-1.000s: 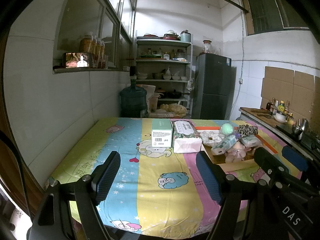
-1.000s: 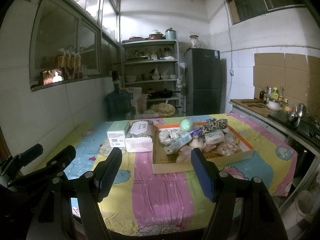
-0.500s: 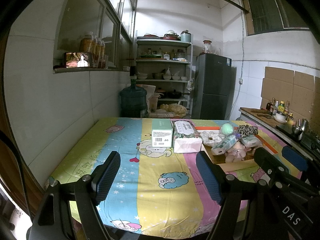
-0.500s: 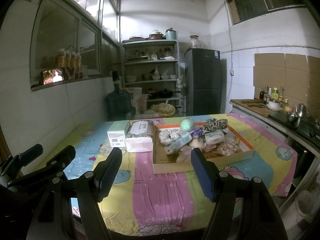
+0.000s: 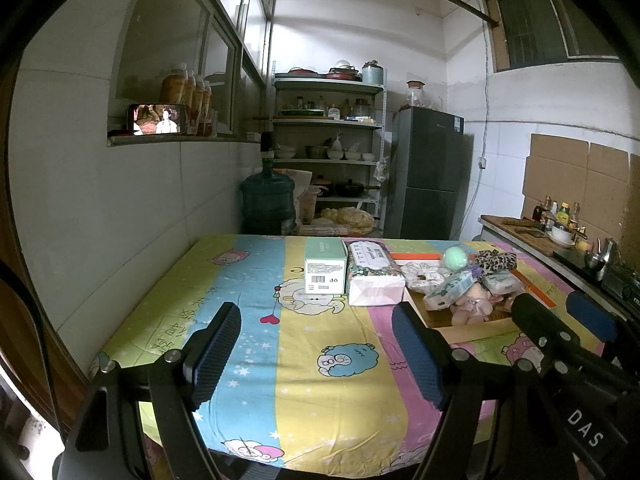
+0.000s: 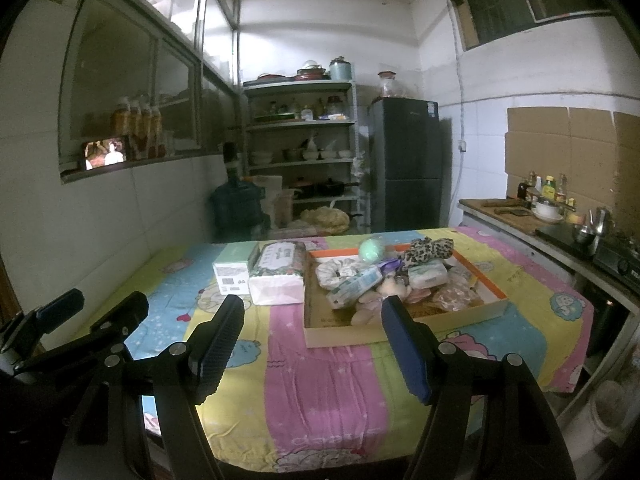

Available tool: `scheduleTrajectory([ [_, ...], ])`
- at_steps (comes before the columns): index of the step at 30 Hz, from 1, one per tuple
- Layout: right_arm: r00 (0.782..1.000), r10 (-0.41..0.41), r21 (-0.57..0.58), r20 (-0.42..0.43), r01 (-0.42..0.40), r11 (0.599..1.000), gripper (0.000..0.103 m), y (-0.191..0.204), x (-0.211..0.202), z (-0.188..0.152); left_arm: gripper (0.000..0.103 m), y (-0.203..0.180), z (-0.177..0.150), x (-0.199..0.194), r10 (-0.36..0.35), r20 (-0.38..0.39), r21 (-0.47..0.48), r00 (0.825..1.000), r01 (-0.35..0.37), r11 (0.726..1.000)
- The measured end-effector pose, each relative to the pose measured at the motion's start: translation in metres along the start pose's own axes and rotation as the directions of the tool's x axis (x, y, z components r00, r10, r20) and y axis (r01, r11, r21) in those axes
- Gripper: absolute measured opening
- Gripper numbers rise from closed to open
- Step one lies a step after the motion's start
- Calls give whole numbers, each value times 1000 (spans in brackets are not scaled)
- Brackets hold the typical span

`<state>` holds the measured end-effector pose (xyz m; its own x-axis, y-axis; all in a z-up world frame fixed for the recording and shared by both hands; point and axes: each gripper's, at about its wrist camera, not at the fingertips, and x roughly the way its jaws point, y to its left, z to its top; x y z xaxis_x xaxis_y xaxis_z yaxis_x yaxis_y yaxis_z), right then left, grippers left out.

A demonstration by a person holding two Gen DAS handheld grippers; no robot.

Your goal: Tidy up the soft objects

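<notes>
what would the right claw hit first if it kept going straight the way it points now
Probably the near wall of the cardboard tray, just ahead of the open right claw, with only bare tablecloth before it. Depth is hard to judge, so it might clear the wall and reach the soft items piled inside.

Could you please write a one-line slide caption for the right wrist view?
Open right tool hovers over the cartoon-print tablecloth, facing a cardboard tray heaped with soft items.

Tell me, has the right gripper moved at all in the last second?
No. In the right wrist view the right gripper frames the cardboard tray and floral tissue pack exactly as before, jaws open and empty.
</notes>
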<state>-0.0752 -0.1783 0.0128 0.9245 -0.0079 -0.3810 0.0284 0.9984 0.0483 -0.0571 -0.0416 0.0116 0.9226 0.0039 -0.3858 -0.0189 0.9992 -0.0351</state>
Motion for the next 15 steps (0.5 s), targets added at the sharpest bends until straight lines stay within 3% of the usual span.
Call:
scheduleTrajectory([
  [15, 1000, 0, 1, 0, 0, 1000, 73, 1, 0, 0, 78, 1, 1, -1, 7, 3, 2, 1000, -7, 1000],
])
